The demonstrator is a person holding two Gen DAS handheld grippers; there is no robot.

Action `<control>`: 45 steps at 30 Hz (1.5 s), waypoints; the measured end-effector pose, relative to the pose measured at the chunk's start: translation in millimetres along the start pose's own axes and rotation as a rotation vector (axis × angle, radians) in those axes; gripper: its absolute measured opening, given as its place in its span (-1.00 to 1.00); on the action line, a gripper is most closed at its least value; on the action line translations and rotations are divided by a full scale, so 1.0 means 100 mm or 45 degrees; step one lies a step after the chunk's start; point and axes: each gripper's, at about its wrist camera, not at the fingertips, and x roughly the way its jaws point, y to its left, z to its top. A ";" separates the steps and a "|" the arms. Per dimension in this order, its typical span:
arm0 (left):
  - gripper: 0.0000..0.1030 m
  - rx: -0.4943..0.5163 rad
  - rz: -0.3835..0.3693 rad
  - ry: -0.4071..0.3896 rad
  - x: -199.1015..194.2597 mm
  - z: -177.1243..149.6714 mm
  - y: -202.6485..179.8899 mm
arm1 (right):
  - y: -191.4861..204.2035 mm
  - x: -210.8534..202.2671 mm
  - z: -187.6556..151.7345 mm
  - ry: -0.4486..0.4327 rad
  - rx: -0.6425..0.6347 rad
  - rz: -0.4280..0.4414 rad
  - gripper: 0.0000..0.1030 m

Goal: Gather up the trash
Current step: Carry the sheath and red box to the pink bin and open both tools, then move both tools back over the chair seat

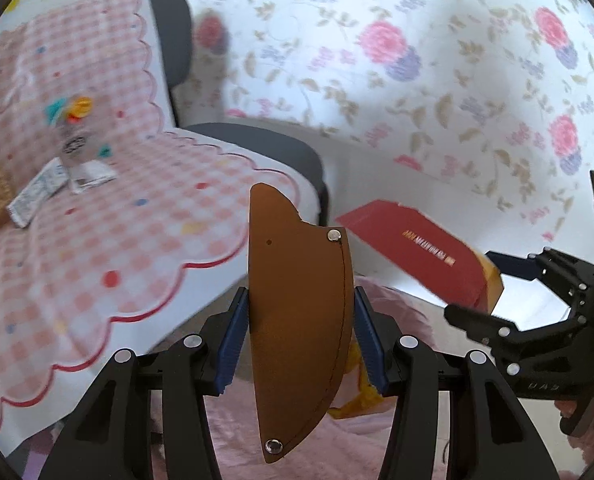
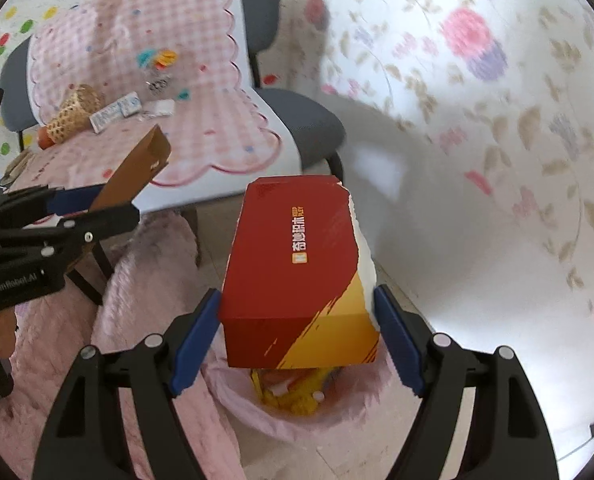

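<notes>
Left tool clamps brown sheath, lengthwise forward; right tool grips red box, likewise.

Bright daylight, fisheye views, motion blur

Floral wall and chair smear with motion blur; a glare patch whitens the floor; black vignette rings the bent edges; held items stay sharp.
</notes>
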 end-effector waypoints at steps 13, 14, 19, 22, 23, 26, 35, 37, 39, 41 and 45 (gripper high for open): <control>0.11 0.008 -0.135 0.156 0.62 0.12 -0.18 | -0.28 0.22 -0.06 0.051 0.075 0.004 0.49; 0.21 0.010 -0.136 0.163 0.64 0.12 -0.18 | -0.31 0.25 -0.06 0.059 0.084 0.007 0.49; 0.30 0.009 -0.134 0.148 0.65 0.16 -0.17 | -0.41 0.31 -0.07 0.077 0.116 0.011 0.49; 0.30 -0.009 -0.121 0.135 0.62 0.18 -0.12 | -0.44 0.30 -0.05 0.064 0.125 0.014 0.49; 0.30 -0.020 -0.115 0.127 0.60 0.18 -0.09 | -0.45 0.30 -0.05 0.061 0.126 0.014 0.49; 0.30 -0.036 -0.095 0.113 0.52 0.19 -0.01 | -0.46 0.37 -0.03 0.075 0.134 0.024 0.53; 0.30 -0.072 0.002 0.045 0.21 0.24 0.23 | -0.34 0.22 0.11 0.016 0.115 0.024 0.65; 0.30 -0.086 0.025 0.029 0.13 0.25 0.28 | -0.31 0.15 0.17 -0.014 0.105 0.024 0.65; 0.30 -0.101 0.063 0.017 0.04 0.24 0.36 | -0.26 0.11 0.23 -0.042 0.096 0.031 0.65; 0.48 -0.119 0.105 0.006 -0.06 0.22 0.45 | -0.20 0.08 0.30 -0.072 0.087 0.046 0.65; 0.52 -0.163 0.189 -0.025 -0.27 0.17 0.67 | -0.04 0.04 0.45 -0.129 0.065 0.100 0.64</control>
